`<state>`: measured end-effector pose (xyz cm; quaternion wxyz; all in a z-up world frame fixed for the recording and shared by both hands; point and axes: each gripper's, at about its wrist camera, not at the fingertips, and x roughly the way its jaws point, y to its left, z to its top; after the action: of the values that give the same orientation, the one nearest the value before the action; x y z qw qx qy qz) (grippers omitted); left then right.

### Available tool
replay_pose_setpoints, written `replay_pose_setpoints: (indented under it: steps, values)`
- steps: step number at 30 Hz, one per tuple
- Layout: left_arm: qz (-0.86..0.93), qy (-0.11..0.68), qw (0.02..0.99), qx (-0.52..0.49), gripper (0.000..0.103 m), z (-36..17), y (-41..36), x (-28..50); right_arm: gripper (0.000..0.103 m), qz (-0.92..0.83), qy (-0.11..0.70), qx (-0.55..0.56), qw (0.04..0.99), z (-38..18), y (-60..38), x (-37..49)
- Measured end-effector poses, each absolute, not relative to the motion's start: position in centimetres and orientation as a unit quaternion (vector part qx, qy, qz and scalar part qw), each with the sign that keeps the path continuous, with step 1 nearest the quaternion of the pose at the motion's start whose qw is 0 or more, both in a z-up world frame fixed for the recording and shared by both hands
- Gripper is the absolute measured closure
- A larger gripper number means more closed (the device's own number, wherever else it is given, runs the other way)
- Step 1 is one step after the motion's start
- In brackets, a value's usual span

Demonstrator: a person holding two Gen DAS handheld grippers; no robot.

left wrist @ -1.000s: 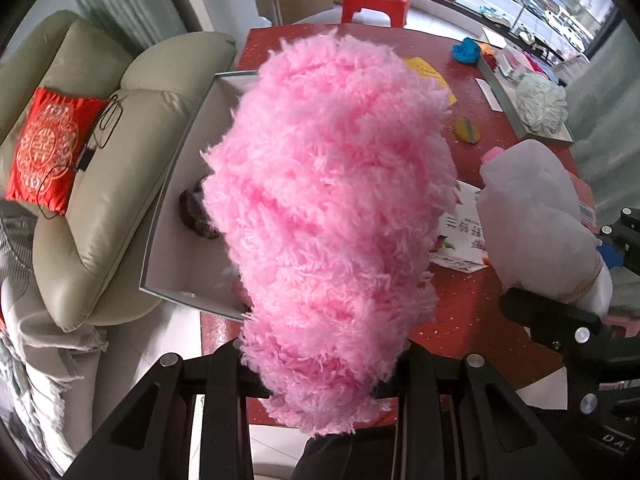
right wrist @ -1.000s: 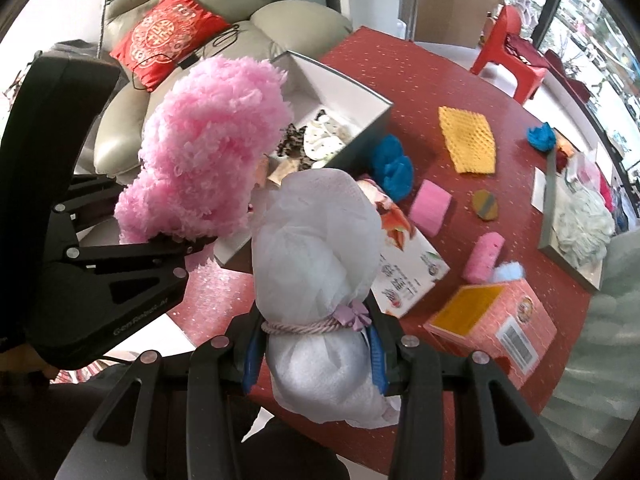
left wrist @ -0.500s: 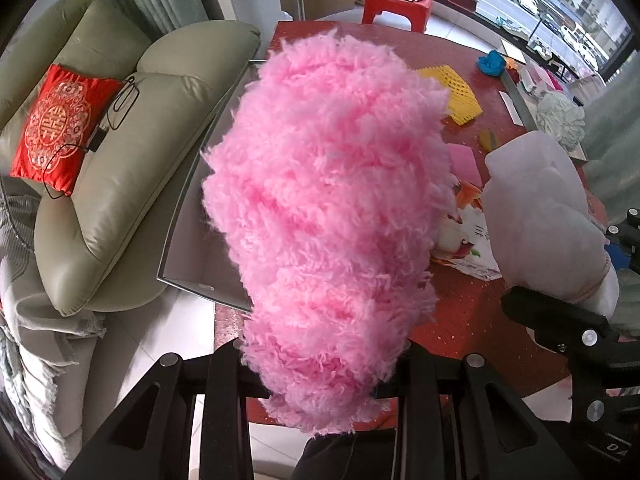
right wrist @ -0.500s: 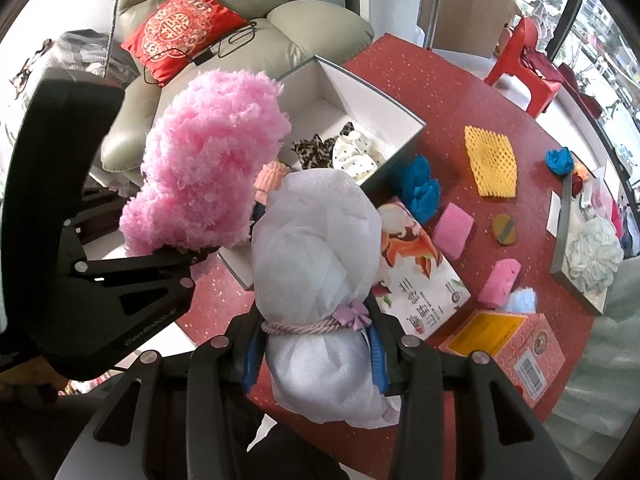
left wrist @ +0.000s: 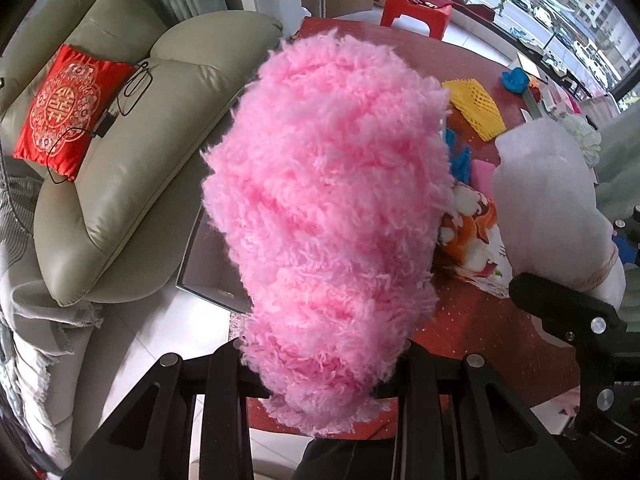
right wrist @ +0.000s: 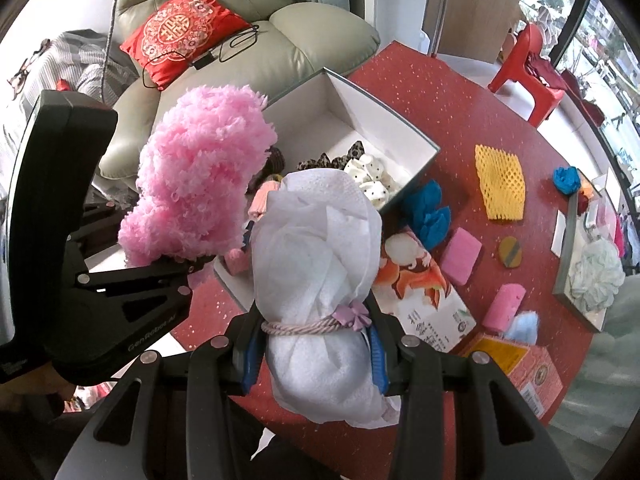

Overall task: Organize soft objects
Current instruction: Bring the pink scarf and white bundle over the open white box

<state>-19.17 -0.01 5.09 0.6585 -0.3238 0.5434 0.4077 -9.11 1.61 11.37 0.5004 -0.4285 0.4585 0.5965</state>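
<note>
Trouble could come mostly from how full both tools are. The left gripper (left wrist: 324, 360) is clamped on a pink fluffy ball (left wrist: 332, 208), pinched only near its lower end, so most of the fluff stands free above the fingers; in the left wrist view it hides nearly everything ahead, including most of the white box (right wrist: 384, 136) where soft things are being gathered. The right gripper (right wrist: 316, 348) is closed around the tied neck of a white bundle (right wrist: 316, 248), just at the pink cord (right wrist: 304, 326), and that bundle likewise blocks the near end of the box from its own camera.

The box sits at the table's (right wrist: 460, 92) edge beside the sofa (right wrist: 288, 44), its near end seeming to lie at or past the rim, with spotted and dark cloth pieces (right wrist: 360, 168) already inside. Both loads hang just beside each other above that near end. If both go down together, the bundle and the ball would likely rub or wedge against each other, and either could catch the box wall and push the box toward the floor. A release made blind could drop the ball outside the box, over the table's edge. The ball, being springy and barely held, could also slip from the fingers early. Going one at a time would be safer.
</note>
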Motion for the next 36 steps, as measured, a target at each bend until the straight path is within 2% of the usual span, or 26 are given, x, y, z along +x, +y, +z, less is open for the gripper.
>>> replay_pose_setpoints:
  steps: [36]
  values:
    - [0.412,0.539,0.650,-0.343,0.071,4.1,4.2,-20.6,0.057,0.587,0.436,-0.445,0.517,11.0,9.3,-11.3]
